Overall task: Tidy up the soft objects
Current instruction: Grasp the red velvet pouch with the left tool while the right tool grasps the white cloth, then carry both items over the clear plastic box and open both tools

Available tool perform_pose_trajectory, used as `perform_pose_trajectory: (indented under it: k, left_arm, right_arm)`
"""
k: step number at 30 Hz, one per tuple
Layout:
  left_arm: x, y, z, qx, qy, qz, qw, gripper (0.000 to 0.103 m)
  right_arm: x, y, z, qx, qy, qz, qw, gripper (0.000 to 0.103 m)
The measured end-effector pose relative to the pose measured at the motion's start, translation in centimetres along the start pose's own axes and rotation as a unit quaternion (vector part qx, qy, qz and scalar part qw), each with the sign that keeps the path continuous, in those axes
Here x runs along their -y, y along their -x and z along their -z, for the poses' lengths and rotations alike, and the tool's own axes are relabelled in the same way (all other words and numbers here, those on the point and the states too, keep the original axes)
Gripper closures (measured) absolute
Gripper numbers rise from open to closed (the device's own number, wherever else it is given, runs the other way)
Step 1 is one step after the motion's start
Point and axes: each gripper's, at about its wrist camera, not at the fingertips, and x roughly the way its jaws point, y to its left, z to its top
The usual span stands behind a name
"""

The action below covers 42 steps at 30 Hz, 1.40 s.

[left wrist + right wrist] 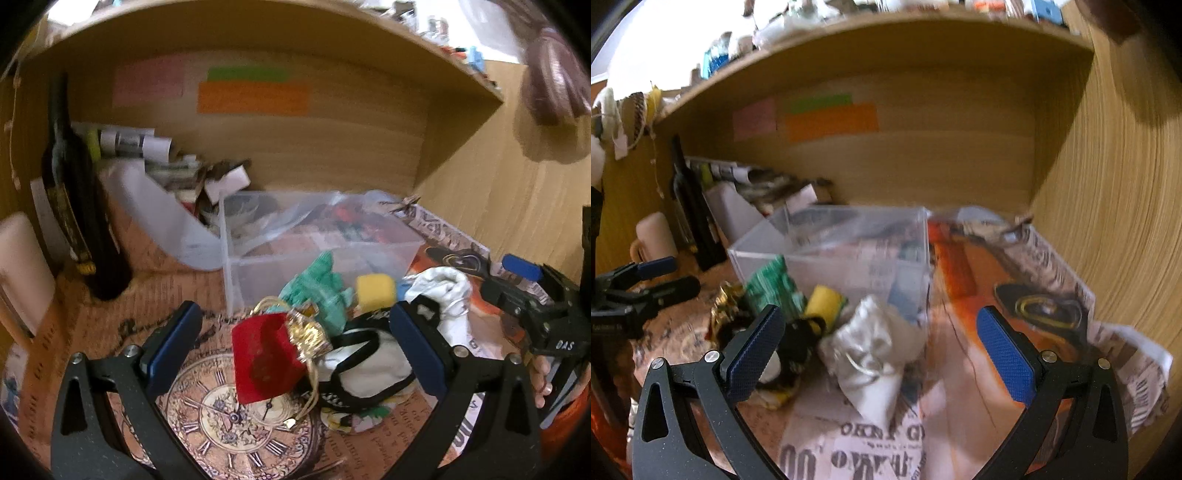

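My left gripper (pixel 295 347) is open over a red pouch (pixel 264 363) with a gold drawstring, which lies between its fingers beside a white cloth with black trim (pixel 369 369). Behind these lie a green cloth (pixel 321 291), a yellow sponge (pixel 375 291) and a white drawstring pouch (pixel 443 295). A clear plastic box (pixel 406 243) stands further back. My right gripper (pixel 882 350) is open, with the white drawstring pouch (pixel 875 354) lying on the table between its fingers. The yellow sponge (pixel 823 302) and green cloth (pixel 775 288) sit in front of the clear box (pixel 757 251).
A dark bottle (pixel 74 206) and a pale mug (pixel 653 236) stand at the left. A wooden shelf (pixel 332 33) hangs overhead, and a wooden wall (pixel 1108 221) closes the right side. Printed paper (pixel 871 450) covers the table. Papers and clutter (pixel 166 158) pile up behind the box.
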Motion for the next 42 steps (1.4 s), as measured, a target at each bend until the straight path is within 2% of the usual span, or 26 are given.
perform_pose_trajectory:
  k: [4, 6, 8, 12, 14, 19, 21, 23, 28, 36, 42]
  left_arm:
    - [-0.7, -1.4, 0.7, -0.018, 0.017, -0.002, 0.9997, 0.0]
    - [-0.9, -2.0, 1.1, -0.028, 0.022, -0.004, 0.9994, 0.004]
    - [-1.1, -2.8, 1.3, -0.04, 0.025, -0.006, 0.9989, 0.012]
    - [-2.0, -4.3, 1.8, -0.063, 0.043, -0.002, 0.9971, 0.024]
    - [-2.5, -4.8, 2.0, -0.066, 0.053, 0.006, 0.9964, 0.033]
    - [-2.8, -5.7, 2.6, -0.082, 0.061, 0.021, 0.9945, 0.051]
    - [-2.8, -5.8, 2.7, -0.083, 0.062, 0.025, 0.9943, 0.055]
    - [-2.8, -5.8, 2.7, -0.081, 0.063, 0.028, 0.9943, 0.059]
    - [-2.7, -5.1, 2.6, -0.068, 0.06, 0.029, 0.9954, 0.07]
    - [-2.7, -2.7, 2.0, -0.032, 0.055, 0.023, 0.9977, 0.072]
    - [-2.8, -0.7, 0.2, 0.009, 0.047, 0.015, 0.9987, 0.072]
  right_arm:
    - [0.5, -1.0, 0.9, -0.022, -0.008, 0.0, 1.0, 0.0]
    - [0.6, -1.6, 1.1, -0.029, -0.014, -0.004, 0.999, 0.001]
    - [0.9, -2.0, 1.3, -0.034, -0.022, -0.009, 0.999, 0.005]
    - [1.1, -2.9, 1.4, -0.046, -0.03, -0.02, 0.998, 0.022]
    - [1.2, -3.2, 1.6, -0.054, -0.032, -0.024, 0.998, 0.034]
    - [1.0, -4.2, 1.9, -0.071, -0.031, -0.038, 0.996, 0.051]
    - [0.9, -4.4, 2.0, -0.073, -0.029, -0.036, 0.996, 0.057]
    - [0.8, -4.5, 2.1, -0.073, -0.03, -0.04, 0.996, 0.068]
    - [0.8, -4.2, 1.9, -0.067, -0.026, -0.043, 0.996, 0.083]
    - [0.9, -2.2, 0.2, -0.021, -0.014, -0.033, 0.999, 0.085]
    - [0.9, -0.5, -2.0, 0.026, -0.008, -0.03, 0.999, 0.085]
